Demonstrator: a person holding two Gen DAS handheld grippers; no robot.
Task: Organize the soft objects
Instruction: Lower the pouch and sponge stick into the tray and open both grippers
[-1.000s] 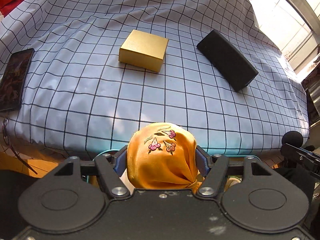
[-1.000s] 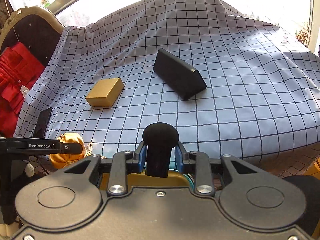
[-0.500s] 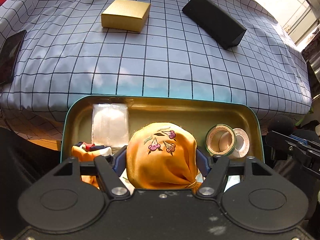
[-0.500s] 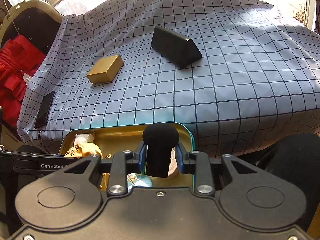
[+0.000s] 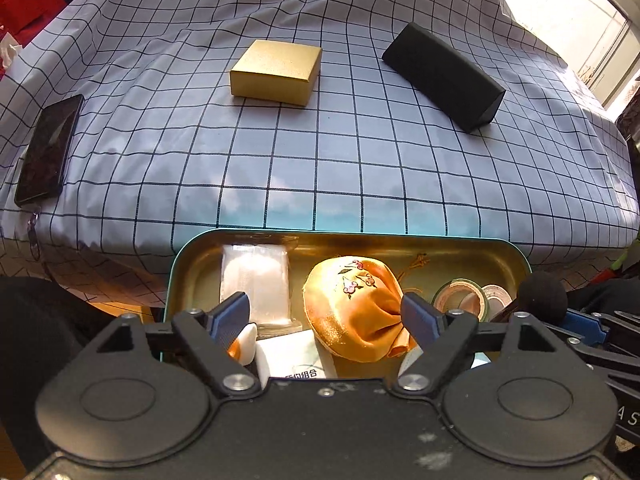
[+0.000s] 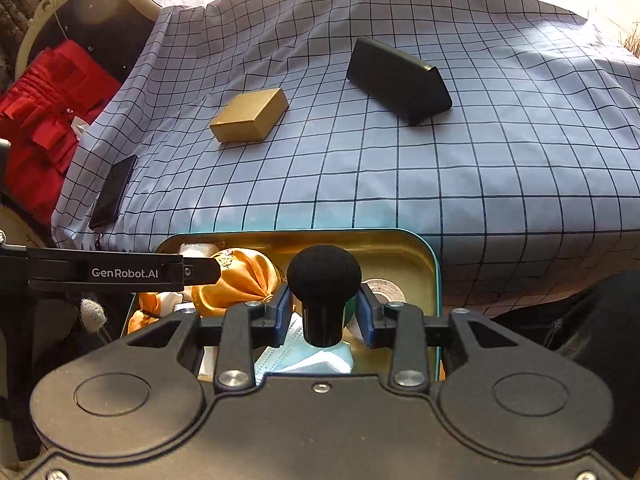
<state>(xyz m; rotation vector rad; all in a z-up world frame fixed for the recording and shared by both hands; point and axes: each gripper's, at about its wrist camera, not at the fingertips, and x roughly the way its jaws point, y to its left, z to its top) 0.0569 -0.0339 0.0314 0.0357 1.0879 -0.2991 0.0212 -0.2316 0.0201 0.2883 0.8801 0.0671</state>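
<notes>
Inside gold tin (image 5: 516,258), orange pouch (image 5: 352,312) knot toward camera, left claw (image 5: 326,316) released, right claw (image 6: 324,314) clenching black foam-tipped tool (image 6: 323,292) upright.

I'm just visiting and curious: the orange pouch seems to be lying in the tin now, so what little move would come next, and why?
Probably the right gripper lowers its black foam-tipped brush into the tin and opens. The left gripper is already open, with the orange embroidered pouch lying loose in the tin, while the right one is shut on the brush, directly over the tin's contents.

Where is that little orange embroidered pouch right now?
The orange pouch lies inside the tin tray, between the clear packet and tape rolls.
</notes>
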